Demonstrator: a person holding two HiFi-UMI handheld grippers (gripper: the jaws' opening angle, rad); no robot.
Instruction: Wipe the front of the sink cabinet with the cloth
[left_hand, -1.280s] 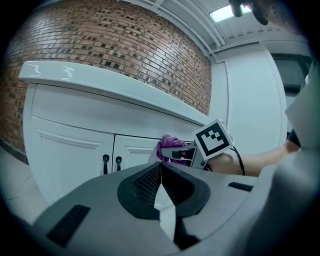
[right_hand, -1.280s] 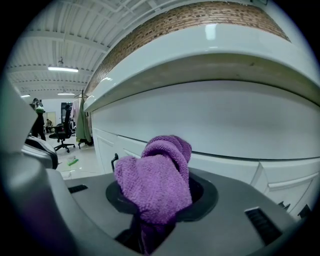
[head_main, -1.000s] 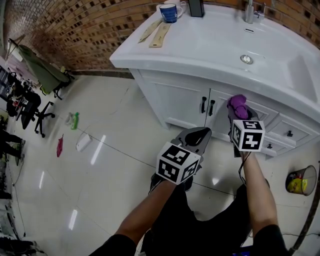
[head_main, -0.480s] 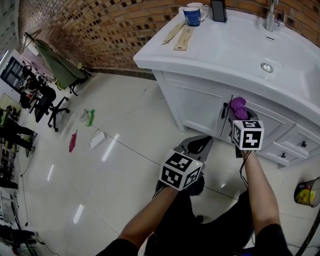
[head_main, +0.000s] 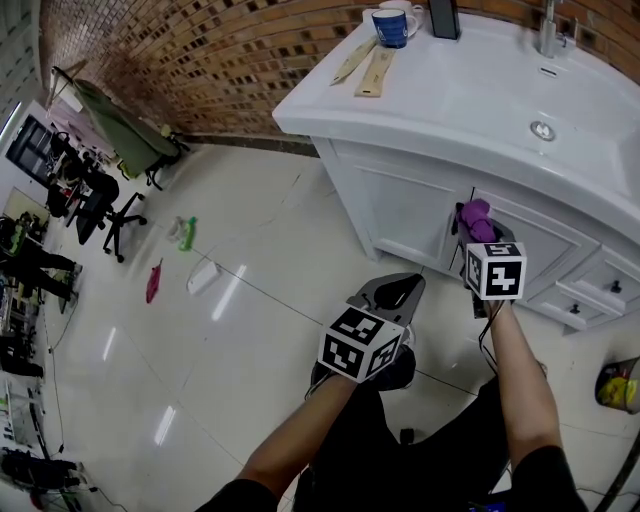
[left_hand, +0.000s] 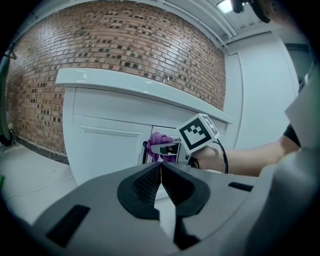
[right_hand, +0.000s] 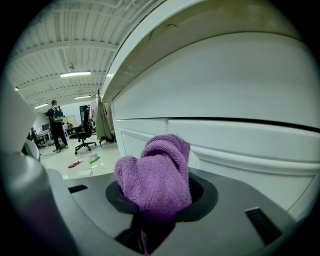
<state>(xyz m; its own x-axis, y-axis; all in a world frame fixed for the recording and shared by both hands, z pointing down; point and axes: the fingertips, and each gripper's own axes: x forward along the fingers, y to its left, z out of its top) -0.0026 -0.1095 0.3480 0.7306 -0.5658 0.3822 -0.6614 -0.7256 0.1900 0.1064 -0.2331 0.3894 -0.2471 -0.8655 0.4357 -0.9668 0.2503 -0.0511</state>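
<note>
The white sink cabinet (head_main: 400, 205) stands under a white basin top against a brick wall. My right gripper (head_main: 478, 232) is shut on a bunched purple cloth (head_main: 475, 217), held up at the cabinet front beside the black door handles (head_main: 468, 215). In the right gripper view the cloth (right_hand: 157, 175) fills the jaws, close to the white cabinet panel (right_hand: 220, 135). My left gripper (head_main: 393, 288) hangs lower and nearer to me, shut and empty. From the left gripper view, its closed jaws (left_hand: 161, 181) point at the cabinet (left_hand: 110, 145), with the cloth (left_hand: 159, 145) and right gripper beyond.
A blue mug (head_main: 391, 27), two flat wooden pieces (head_main: 366, 65) and a tap (head_main: 548, 35) sit on the basin top. A bin (head_main: 620, 385) stands on the tiled floor at the right. Small items (head_main: 185, 233) lie on the floor to the left; office chairs stand beyond.
The view has swung left, so the cabinet sits further right. My right gripper with the cloth stays at the cabinet front by the door handles. The left gripper has barely moved.
</note>
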